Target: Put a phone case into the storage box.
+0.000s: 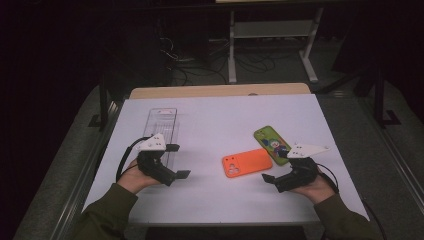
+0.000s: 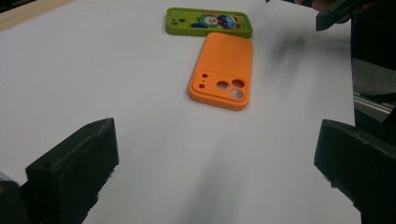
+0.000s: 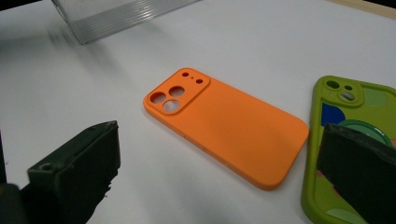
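Note:
An orange phone case (image 1: 246, 163) lies back-up on the white table (image 1: 215, 120), right of the middle. A green case with a cartoon print (image 1: 271, 144) touches its far right corner. My left gripper (image 1: 177, 161) is open and empty at the left, aimed at the orange case (image 2: 222, 70) and the green case (image 2: 208, 22) from a distance. My right gripper (image 1: 276, 166) is open just right of the orange case. In the right gripper view, the orange case (image 3: 229, 121) lies close ahead of my right gripper (image 3: 219, 140), and the green case (image 3: 348, 100) sits partly behind the right jaw.
A clear ribbed plastic tray (image 1: 162, 127) lies lengthwise at the far left, just beyond my left gripper, and its corner (image 3: 116, 14) is seen from the right gripper. A wooden strip (image 1: 220, 90) edges the table's far side. The other gripper's jaw (image 2: 334, 14) shows top right.

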